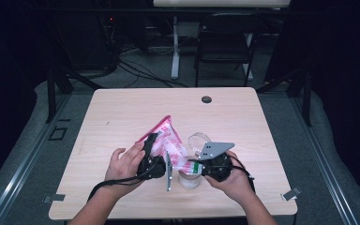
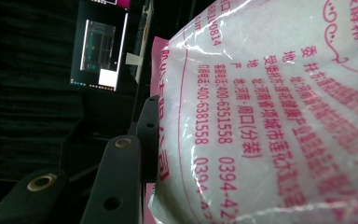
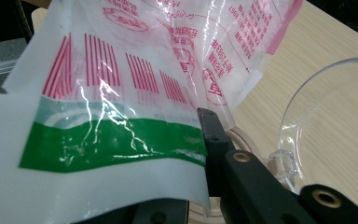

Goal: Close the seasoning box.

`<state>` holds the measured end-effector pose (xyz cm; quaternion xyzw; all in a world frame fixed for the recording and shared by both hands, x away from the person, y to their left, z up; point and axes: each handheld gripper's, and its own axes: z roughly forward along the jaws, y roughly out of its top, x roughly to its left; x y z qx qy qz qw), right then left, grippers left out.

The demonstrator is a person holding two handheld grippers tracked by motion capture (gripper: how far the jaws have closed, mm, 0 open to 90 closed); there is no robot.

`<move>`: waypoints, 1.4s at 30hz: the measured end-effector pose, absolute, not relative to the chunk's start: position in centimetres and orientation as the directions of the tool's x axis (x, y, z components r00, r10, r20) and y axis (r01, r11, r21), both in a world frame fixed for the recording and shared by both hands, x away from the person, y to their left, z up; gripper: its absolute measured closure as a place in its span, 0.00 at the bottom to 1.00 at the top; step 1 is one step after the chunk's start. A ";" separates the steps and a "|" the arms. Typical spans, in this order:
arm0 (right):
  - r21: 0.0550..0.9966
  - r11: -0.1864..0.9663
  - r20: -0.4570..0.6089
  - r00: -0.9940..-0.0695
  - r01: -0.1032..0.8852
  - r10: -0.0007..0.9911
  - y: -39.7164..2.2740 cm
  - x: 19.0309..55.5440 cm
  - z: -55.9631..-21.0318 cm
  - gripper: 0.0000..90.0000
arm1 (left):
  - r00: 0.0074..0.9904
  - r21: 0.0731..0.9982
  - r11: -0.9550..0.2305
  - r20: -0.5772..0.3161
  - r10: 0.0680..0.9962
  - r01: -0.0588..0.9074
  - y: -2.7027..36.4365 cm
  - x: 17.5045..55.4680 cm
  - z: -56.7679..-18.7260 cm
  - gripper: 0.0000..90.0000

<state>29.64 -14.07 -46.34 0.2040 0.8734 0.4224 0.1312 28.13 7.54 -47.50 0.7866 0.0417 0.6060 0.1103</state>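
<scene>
High view shows the bag [image 1: 168,140] tilted over the cup [image 1: 189,179] on the surface [image 1: 122,117], the left hand-held gripper [image 1: 151,159] clamped on its body, the right hand-held gripper [image 1: 201,167] pinched shut on its lower corner; a slipping corner could spill the white contents beside the cup, or knock the clear lid [image 1: 199,140] just beyond the cup.

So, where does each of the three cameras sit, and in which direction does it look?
High view: above the person's side, looking forward and down on the table; both forearms, the left gripper and the right gripper show.
Left gripper view: rides that gripper, looks along its jaws at the bag.
Right gripper view: along its jaws at the bag and a clear cup.
All views share the bag.
</scene>
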 end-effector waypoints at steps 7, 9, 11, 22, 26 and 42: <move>0.785 0.568 -0.058 -0.884 0.246 0.464 -14.1 29.7 -46.5 1.00 | 0.254 0.218 -0.973 0.948 0.193 -0.075 7.4 28.1 -47.4 0.70; 0.786 0.567 -0.055 -0.885 0.247 0.462 -14.0 29.7 -46.5 1.00 | 0.254 0.218 -0.973 0.948 0.193 -0.071 7.4 28.1 -47.3 0.70; 0.784 0.569 -0.057 -0.885 0.246 0.462 -14.0 29.7 -46.5 1.00 | 0.255 0.219 -0.973 0.947 0.194 -0.073 7.4 28.1 -47.2 0.70; 0.784 0.569 -0.053 -0.886 0.249 0.460 -14.1 29.7 -46.5 1.00 | 0.252 0.216 -0.973 0.949 0.191 -0.078 7.4 28.1 -47.1 0.70; 0.784 0.569 -0.052 -0.887 0.249 0.459 -14.1 29.7 -46.6 1.00 | 0.251 0.214 -0.973 0.950 0.188 -0.081 7.4 28.2 -47.1 0.70; 0.784 0.569 -0.050 -0.887 0.250 0.459 -14.1 29.8 -46.6 1.00 | 0.245 0.206 -0.975 0.952 0.181 -0.081 7.2 28.2 -47.0 0.70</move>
